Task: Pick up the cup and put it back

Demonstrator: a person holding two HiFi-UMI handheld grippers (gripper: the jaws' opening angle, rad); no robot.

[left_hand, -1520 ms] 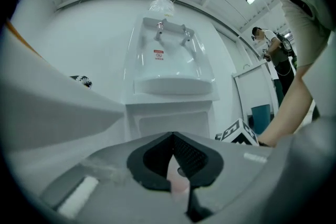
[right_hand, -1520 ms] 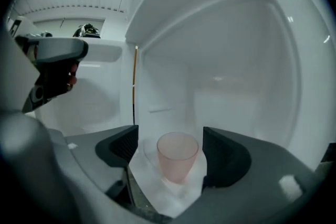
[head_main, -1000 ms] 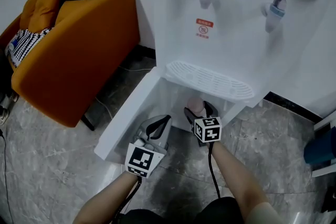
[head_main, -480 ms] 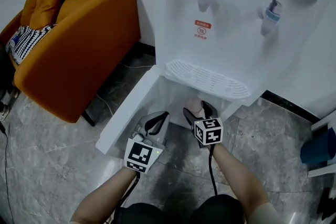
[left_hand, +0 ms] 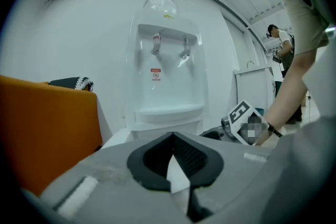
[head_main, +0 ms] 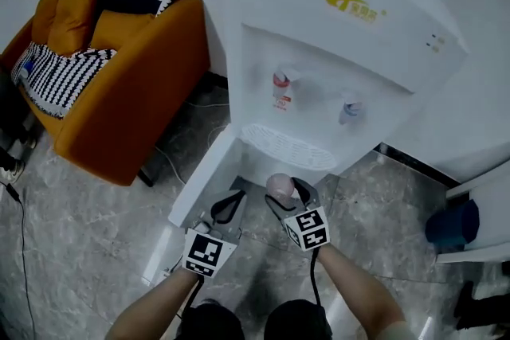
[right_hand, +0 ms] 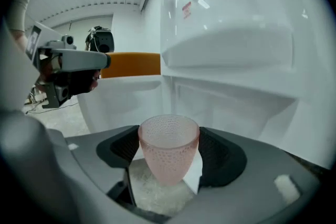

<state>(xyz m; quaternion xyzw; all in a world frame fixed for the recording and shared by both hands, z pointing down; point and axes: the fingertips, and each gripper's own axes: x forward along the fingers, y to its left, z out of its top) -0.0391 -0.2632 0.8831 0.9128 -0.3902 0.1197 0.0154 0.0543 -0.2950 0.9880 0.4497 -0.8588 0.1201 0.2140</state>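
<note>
I have the pink dimpled glass cup [right_hand: 168, 147] between the jaws of the right gripper [head_main: 288, 198]. The black pads bear on both sides just under its rim, so the grip is wide but firm, and the cup stands upright with its mouth up. In the head view it hangs at about 6 o'clock from the tall white water dispenser [head_main: 335, 52], just in front of the open lower compartment [head_main: 259, 165] and clear of any surface. The left gripper [left_hand: 172, 138] holds nothing, its jaws drawn nearly together, and it waits just beside the right one at its 9 o'clock. I judge the lift done and the return next. To do that well I would keep the cup level and carry it straight toward 12 o'clock under the ribbed drip tray [head_main: 291, 147]. I would watch that the rim clears the tray's underside, and part the pads only once the base sits flat on the compartment floor. Glass this smooth may slip if I tilt, so I would go slow. The white compartment door [head_main: 199, 183] swings out toward 8 o'clock, and I would keep the left gripper off it. The floor is grey marbled tile [head_main: 80, 251]. An orange sofa [head_main: 119, 115] with a black-and-white patterned throw [head_main: 56, 80] sits at 10 o'clock, and a dark blue rounded thing [head_main: 452, 224] at 3 o'clock.
</note>
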